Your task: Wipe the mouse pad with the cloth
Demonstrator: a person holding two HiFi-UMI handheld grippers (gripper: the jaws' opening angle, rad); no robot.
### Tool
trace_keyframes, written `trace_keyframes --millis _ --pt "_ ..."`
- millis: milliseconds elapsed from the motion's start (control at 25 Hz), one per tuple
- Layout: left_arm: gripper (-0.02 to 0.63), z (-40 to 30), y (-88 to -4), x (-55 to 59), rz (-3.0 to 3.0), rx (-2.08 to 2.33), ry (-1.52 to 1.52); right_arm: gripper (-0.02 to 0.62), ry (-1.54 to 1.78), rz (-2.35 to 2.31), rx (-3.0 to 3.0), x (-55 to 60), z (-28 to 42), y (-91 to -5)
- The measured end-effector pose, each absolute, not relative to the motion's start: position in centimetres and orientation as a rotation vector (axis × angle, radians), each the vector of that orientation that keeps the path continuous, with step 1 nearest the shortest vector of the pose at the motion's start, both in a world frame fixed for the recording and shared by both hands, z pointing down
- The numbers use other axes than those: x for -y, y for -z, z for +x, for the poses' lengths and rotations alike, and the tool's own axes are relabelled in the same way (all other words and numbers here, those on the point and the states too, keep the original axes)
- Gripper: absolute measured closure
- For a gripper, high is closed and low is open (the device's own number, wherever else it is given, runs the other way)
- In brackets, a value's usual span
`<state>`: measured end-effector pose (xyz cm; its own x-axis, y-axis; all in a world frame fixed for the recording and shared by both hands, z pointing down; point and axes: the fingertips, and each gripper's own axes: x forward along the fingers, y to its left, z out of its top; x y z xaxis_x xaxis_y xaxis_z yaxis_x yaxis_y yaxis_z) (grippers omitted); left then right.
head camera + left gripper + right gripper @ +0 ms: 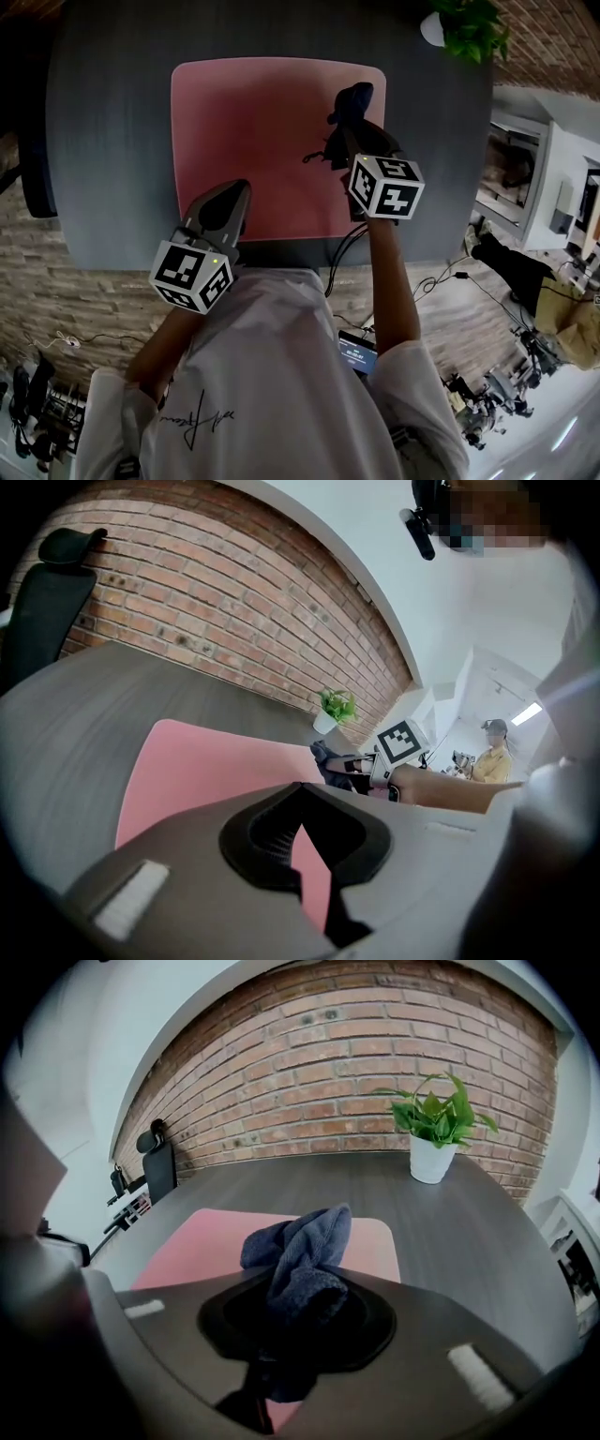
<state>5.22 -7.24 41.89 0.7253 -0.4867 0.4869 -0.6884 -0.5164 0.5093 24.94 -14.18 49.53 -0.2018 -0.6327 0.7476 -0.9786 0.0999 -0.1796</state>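
Right tongs (pixel 294 1309) clamp the bunched dark-blue terry cloth (pixel 302 1241) above the pink rectangular mouse pad (pixel 262 131) on the grey desk (pixel 112 122); left tongs (pixel 300 797), pressed together empty over its near edge, might not stop it sliding.

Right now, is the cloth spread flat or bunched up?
Bunched up. The dark blue cloth is a crumpled wad pinched by the fingers of the right gripper, not laid flat on the pink mouse pad.

Grey two-jaw left gripper (pixel 240 189): we are holding it closed, empty. Grey two-jaw right gripper (pixel 345 141): we are clamping a dark blue cloth (pixel 353 98).
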Motion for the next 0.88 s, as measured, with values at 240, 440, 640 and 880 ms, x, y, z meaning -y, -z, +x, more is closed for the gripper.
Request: trace_keyframes --millis 240,440,640,880 --pt "0.603 6.5 -43.2 8.1 2.205 0.818 -0.405 0.499 -0.970 1.547 1.856 15.7 26.2 -51.2" --pt "0.603 6.2 -43.6 8.6 2.208 0.795 -0.430 0.499 -0.971 1.583 1.814 16.5 27.7 -52.0" --pt "0.603 5.8 -44.2 9.3 2.200 0.784 -0.443 0.499 -0.997 1.625 1.764 17.4 29.3 -52.9" --pt "0.603 5.5 -44.8 9.4 2.183 0.780 -0.452 0.499 -1.055 1.525 1.731 17.1 28.9 -54.1"
